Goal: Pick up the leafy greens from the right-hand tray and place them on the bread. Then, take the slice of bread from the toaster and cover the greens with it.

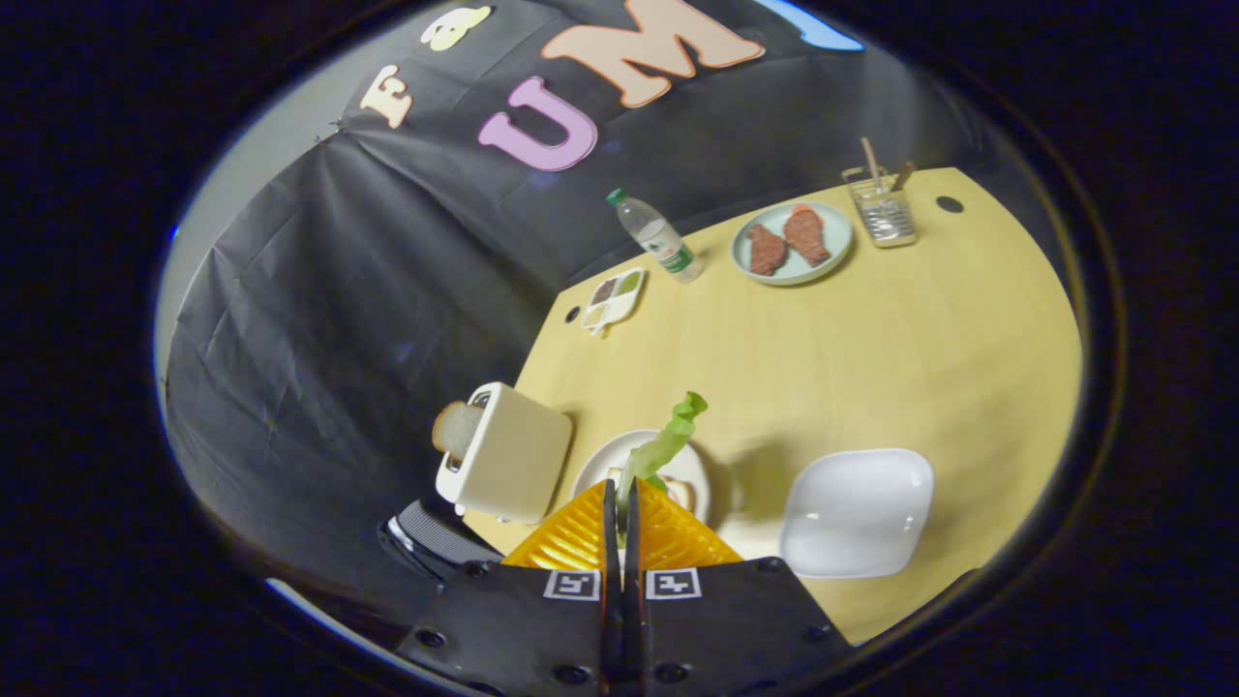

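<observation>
Gripper point(620, 492) clamped on leafy greens point(668, 440)

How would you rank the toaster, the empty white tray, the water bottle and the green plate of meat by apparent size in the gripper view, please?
1. Empty white tray and toaster: alike, both near the camera.
2. Green plate.
3. Water bottle.
The last two sit farther off, so true sizes are unsure. The gripper jaws pinch the leafy greens.

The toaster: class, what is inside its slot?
A bread slice sticks out of the toaster; its lower part is hidden inside. Meanwhile the tool is shut on the greens.
</observation>
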